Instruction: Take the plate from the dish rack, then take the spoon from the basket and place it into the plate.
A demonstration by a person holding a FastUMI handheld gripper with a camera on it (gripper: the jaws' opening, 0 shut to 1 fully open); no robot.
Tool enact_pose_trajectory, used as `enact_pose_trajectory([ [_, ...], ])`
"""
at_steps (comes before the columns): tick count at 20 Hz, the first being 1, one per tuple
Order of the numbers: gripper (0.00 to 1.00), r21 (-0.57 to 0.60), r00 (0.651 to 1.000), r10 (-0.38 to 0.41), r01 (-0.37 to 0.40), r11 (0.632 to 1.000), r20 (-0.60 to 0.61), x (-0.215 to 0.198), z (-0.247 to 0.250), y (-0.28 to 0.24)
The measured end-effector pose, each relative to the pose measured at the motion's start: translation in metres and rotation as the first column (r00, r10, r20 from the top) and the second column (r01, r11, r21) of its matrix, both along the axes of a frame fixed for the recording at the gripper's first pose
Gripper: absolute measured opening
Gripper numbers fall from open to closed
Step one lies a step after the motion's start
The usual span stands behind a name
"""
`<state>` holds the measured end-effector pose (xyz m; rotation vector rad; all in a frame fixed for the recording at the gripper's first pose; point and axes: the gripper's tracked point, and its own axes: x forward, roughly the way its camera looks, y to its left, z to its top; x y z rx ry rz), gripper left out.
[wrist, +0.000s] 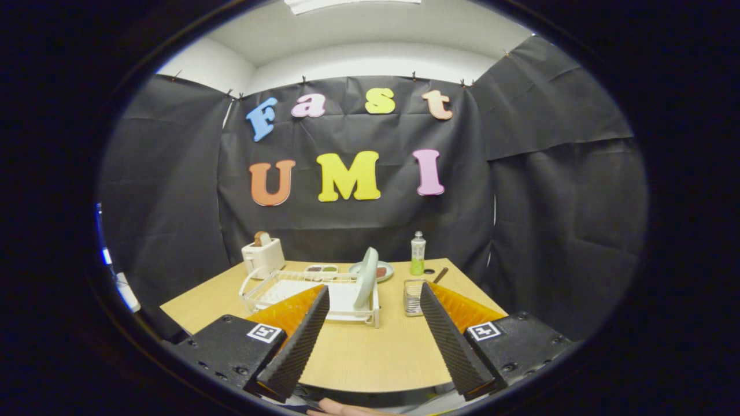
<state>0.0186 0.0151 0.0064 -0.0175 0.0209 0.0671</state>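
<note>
— On the tabletop (358, 352), why does the plate (366, 277) stand on its edge?
— It sits upright in the dish rack (300, 292), so its rim is free to pinch.
— And the spoon?
— I think its handle (440, 275) sticks out behind the wire basket (413, 297), beside the rack.
— The gripper (374, 303)?
— Its fingers are spread wide, holding nothing, short of the rack.

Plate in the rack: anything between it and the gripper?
Nothing visible. The gripper is open, with bare table between its fingers, and the plate stands upright in the dish rack just ahead. The basket sits beside the rack, off the path.
</note>
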Motion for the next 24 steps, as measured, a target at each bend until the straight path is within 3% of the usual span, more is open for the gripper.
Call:
enact_pose_trajectory([
  [9,1.0,0.062,0.992,0.007,0.001,0.998,-0.126,0.08,0.05,0.002],
  [15,1.0,0.038,0.979,-0.056,0.065,0.997,-0.197,0.147,0.072,0.019],
  [19,0.97,-0.055,0.937,-0.088,0.074,0.996,-0.337,0.194,0.059,0.045],
  [24,0.95,-0.21,0.868,-0.217,0.134,0.968,-0.446,0.251,0.049,0.044],
])
